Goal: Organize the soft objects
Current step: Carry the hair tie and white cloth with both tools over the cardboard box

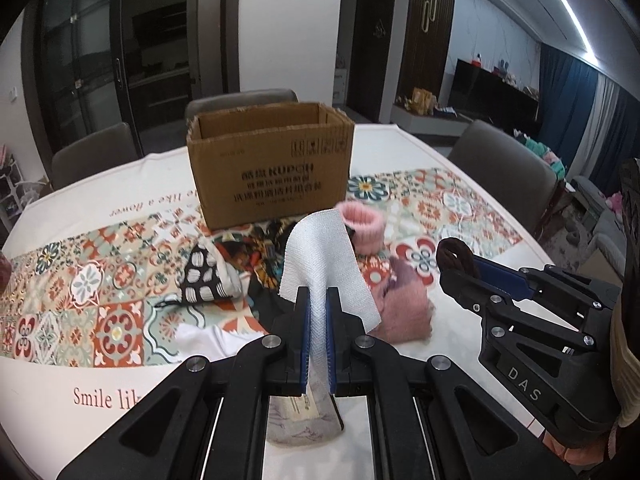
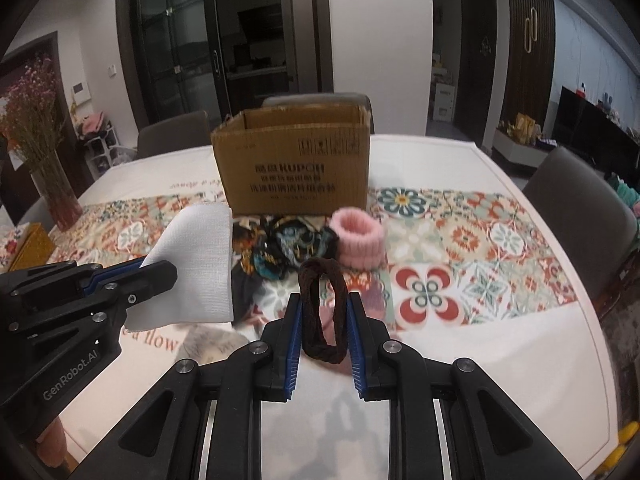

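My left gripper [image 1: 318,296] is shut on a white cloth [image 1: 320,256], which stands up out of the jaws above the table; the same cloth [image 2: 196,264] and left gripper [image 2: 158,272] show at the left of the right wrist view. My right gripper [image 2: 324,300] is shut on a dark brown braided hair band [image 2: 322,312], held upright; in the left wrist view that hair band [image 1: 454,256] sticks out of the right gripper [image 1: 460,276]. An open cardboard box [image 1: 272,160] stands behind a pile of soft items. The box [image 2: 294,160] is upright, its inside hidden.
On the patterned tablecloth [image 2: 460,240] lie a pink knitted cuff [image 2: 358,240], dark patterned fabric [image 2: 280,248], a fuzzy pink piece [image 1: 404,308], a black-and-white dotted pouch [image 1: 208,276] and a white item [image 1: 208,340]. A vase of dried flowers [image 2: 44,160] stands at left. Chairs ring the table.
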`<state>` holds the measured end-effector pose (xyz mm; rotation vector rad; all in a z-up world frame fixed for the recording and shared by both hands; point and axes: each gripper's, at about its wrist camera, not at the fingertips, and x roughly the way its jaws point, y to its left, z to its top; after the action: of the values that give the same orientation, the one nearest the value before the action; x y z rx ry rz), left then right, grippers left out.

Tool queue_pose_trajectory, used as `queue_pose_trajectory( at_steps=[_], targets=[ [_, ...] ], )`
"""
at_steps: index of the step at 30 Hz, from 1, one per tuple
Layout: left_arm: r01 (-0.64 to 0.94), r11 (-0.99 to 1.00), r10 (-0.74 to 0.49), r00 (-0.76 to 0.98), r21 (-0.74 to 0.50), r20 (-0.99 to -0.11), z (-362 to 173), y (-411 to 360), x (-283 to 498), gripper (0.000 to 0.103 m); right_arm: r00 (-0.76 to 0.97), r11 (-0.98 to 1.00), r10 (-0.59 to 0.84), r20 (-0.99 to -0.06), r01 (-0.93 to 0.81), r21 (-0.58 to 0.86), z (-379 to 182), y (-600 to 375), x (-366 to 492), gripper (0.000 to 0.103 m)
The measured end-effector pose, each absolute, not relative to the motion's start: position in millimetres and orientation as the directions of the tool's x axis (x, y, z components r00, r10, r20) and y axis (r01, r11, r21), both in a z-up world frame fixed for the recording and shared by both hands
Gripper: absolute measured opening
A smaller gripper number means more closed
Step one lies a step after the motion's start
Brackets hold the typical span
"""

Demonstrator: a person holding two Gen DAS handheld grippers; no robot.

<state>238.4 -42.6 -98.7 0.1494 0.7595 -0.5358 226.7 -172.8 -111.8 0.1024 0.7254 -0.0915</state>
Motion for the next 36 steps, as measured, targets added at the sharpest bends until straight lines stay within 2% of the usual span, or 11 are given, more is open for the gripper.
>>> queue_pose_trajectory(
  at_steps=[19, 36],
  targets=[
    [0.436, 0.899, -0.385, 0.748, -0.037, -0.541, -33, -34, 280, 0.009, 0.864, 0.997, -0.038, -0.502, 0.063, 0.033, -46, -168, 277, 0.022],
    [0.4, 0.916, -0.363, 0.807, -0.02, -0.466, -11, -34, 350, 0.009, 0.909, 0.999, -0.025, -0.417, 0.04, 0.028, -25, -167, 352, 0.022]
  ],
)
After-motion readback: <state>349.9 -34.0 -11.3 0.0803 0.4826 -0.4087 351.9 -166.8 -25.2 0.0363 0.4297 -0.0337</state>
